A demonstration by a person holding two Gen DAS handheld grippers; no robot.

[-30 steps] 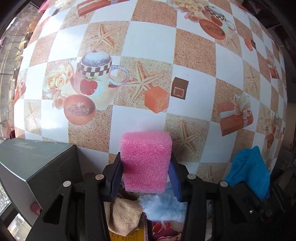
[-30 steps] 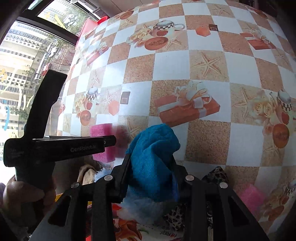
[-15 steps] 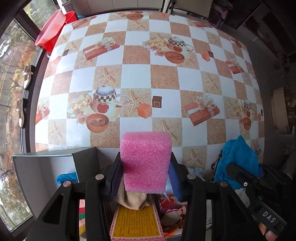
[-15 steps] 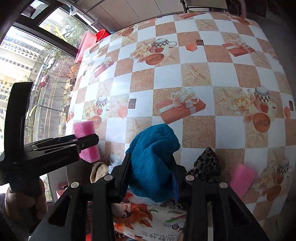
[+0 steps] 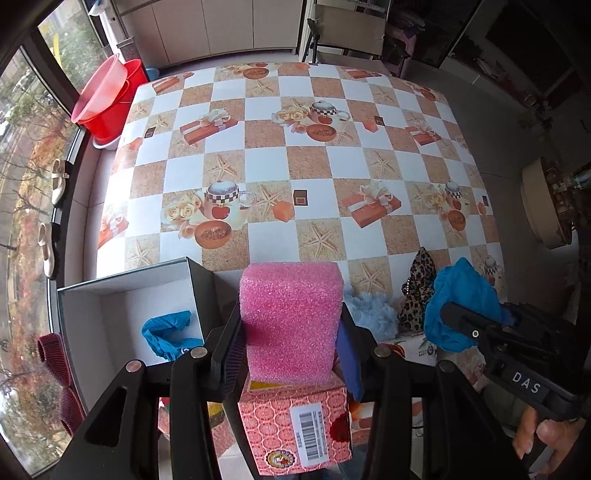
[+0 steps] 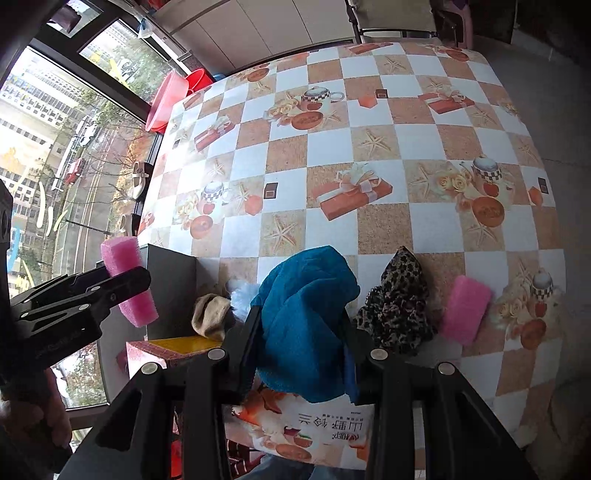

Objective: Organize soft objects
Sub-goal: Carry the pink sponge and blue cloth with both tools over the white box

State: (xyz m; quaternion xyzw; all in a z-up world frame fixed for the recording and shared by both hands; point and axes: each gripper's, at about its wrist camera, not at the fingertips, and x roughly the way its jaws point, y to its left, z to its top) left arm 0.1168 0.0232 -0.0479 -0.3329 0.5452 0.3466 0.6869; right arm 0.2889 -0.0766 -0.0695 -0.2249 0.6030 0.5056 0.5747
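My left gripper [image 5: 290,350] is shut on a pink foam sponge [image 5: 290,317] and holds it high above the table's near edge, right of the open box [image 5: 122,310]. The box has white inside walls and holds a blue cloth [image 5: 166,332]. My right gripper [image 6: 301,350] is shut on a teal towel [image 6: 306,314], also lifted. In the right wrist view the left gripper [image 6: 122,291] with the sponge [image 6: 127,280] hangs at the left by the dark box wall [image 6: 170,288]. A leopard cloth [image 6: 399,310], a second pink sponge [image 6: 465,310], a beige sock [image 6: 210,314] and a pale blue fluffy item [image 6: 242,295] lie on the table.
A checked tablecloth [image 5: 295,166] covers the table. A red patterned carton [image 5: 295,428] and a printed pack [image 6: 295,432] sit at the near edge. Red basins [image 5: 107,103] stand beyond the far left corner. A chair [image 5: 347,33] is behind the table.
Both grippers have risen and pulled back from the table, each still holding its item. The view has widened, and the inside of the box with the blue cloth now shows.
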